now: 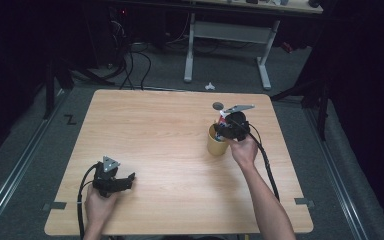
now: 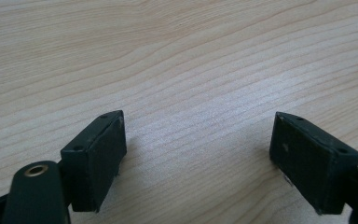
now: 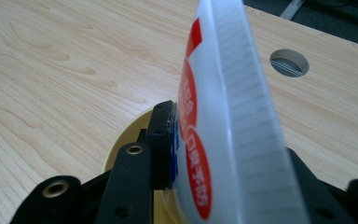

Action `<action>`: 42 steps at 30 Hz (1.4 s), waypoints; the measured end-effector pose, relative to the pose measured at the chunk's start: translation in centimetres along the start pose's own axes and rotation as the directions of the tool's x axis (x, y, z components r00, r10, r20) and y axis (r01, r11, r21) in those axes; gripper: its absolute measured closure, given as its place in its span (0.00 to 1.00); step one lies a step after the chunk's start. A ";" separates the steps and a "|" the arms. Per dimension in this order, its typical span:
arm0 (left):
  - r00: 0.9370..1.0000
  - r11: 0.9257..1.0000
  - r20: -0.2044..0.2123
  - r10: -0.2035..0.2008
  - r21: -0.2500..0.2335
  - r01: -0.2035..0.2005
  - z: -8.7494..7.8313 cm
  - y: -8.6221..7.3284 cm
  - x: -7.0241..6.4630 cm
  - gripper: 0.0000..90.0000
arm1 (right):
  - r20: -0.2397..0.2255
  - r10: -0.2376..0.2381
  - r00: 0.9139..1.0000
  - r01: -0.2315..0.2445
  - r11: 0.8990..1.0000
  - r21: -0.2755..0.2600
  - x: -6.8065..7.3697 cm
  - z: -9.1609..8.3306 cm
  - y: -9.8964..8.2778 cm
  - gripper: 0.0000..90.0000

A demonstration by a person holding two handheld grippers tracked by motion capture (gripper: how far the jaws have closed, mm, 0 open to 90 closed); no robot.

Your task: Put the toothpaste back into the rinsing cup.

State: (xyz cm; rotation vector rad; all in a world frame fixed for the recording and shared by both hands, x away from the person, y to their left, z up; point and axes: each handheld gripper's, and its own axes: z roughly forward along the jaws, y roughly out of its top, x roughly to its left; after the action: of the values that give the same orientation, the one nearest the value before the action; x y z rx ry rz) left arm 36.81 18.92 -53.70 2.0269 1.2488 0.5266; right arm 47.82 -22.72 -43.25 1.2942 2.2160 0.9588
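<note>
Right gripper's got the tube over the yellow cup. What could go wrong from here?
1. The white squeeze tube with red print is clamped by the right gripper low on its body and stands tall above the jaws; it may pivot or slip.
2. The yellow cylindrical cup stands free on the wooden table; a sideways nudge could tip it.
3. The left gripper, open on bare wood, is too far off to steady the cup.

Grippers: two, the left gripper [image 1: 125, 181] at 8 o'clock on the tabletop [image 1: 170, 150], the right gripper [image 1: 223, 131] at 2 o'clock
Yellow cups: one [image 1: 216, 144], at 2 o'clock
White tubes with red print: one [image 3: 223, 116], standing in the cup
Round cable holes: one [image 1: 218, 105], at 1 o'clock
</note>
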 end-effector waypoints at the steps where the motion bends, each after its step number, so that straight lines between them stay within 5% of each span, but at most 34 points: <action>1: 1.000 1.000 0.000 0.000 0.000 0.000 0.0 0.0 0.0 0.21 | 0.000 0.001 1.000 -0.001 1.000 0.003 0.0 0.0 0.0 0.75; 28: 1.000 1.000 0.000 0.000 0.000 0.000 0.0 0.0 0.0 0.21 | 0.027 -0.001 1.000 0.000 0.999 0.051 0.1 1.2 -0.4 0.73; 42: 1.000 1.000 0.001 0.001 0.000 -0.001 0.0 0.0 0.0 0.21 | 0.008 0.010 1.000 -0.010 1.000 0.000 0.1 0.1 -0.2 0.54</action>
State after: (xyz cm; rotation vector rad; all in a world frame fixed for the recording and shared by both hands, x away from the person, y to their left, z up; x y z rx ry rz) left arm 36.80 18.91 -53.70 2.0279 1.2470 0.5263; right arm 47.74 -22.67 -43.45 1.3081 2.2056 0.9556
